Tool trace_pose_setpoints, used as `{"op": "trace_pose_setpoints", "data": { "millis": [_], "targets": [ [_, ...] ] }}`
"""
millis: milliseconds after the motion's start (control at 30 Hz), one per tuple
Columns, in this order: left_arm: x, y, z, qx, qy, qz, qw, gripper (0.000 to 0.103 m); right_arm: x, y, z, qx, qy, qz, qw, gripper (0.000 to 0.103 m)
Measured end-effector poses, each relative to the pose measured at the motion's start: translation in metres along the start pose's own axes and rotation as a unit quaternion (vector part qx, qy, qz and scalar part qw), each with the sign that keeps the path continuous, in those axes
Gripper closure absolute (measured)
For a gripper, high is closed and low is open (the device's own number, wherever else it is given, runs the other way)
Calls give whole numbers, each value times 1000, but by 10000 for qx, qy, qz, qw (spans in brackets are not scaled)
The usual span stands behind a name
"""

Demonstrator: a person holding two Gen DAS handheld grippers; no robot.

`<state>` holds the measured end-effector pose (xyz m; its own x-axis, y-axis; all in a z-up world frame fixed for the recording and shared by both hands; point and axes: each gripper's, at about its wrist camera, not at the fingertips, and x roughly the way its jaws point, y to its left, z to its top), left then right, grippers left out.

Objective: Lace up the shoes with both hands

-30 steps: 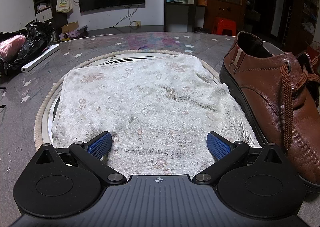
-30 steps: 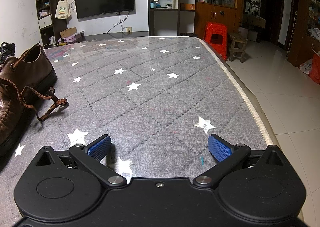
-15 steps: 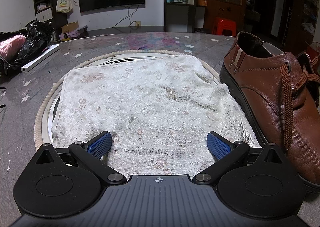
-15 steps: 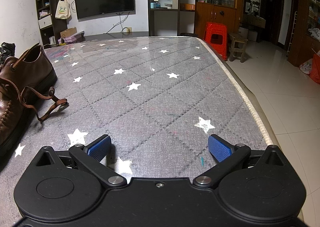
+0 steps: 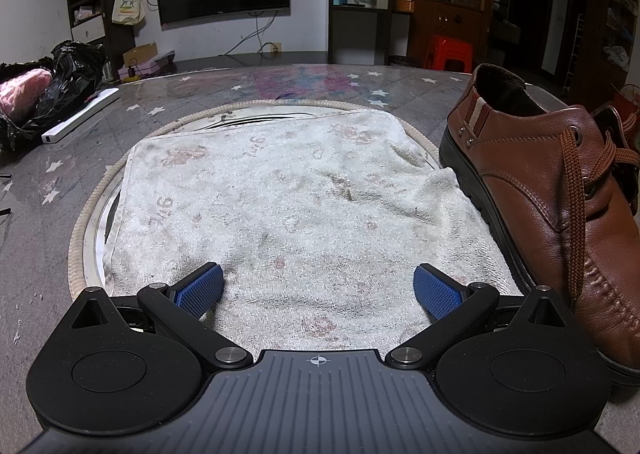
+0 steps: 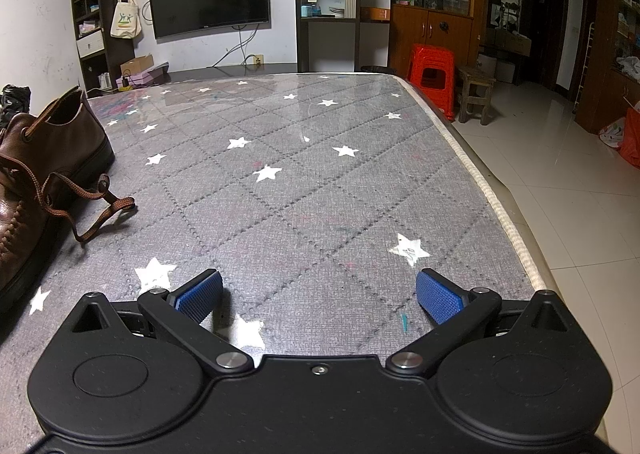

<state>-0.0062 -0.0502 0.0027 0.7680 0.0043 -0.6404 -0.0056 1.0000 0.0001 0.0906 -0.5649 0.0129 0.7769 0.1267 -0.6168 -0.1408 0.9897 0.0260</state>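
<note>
grippers spread wide, both empty, low over the table.
left gripper [image 5: 318, 286] sat above a white towel [image 5: 288, 206]; right gripper [image 6: 320, 292] above the starred cover [image 6: 304, 182]. brown shoe [image 5: 560, 206] stood between them, its lace [image 6: 86, 210] trailing loose.

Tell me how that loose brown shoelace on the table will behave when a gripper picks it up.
The shoelace probably flops: it already lies in slack curves on the table. Flat and woven, it likely grips fairly well. Pulling may tug the shoe, since it runs through the eyelets.
</note>
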Motion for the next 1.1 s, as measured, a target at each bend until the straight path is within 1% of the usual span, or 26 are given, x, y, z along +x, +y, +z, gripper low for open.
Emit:
{"op": "trace_pose_setpoints", "data": {
  "millis": [1100],
  "targets": [
    [0, 0, 0, 5, -2, 4, 10000, 0, -1, 2, 1, 8, 0, 8, 10000, 0]
  ]
}}
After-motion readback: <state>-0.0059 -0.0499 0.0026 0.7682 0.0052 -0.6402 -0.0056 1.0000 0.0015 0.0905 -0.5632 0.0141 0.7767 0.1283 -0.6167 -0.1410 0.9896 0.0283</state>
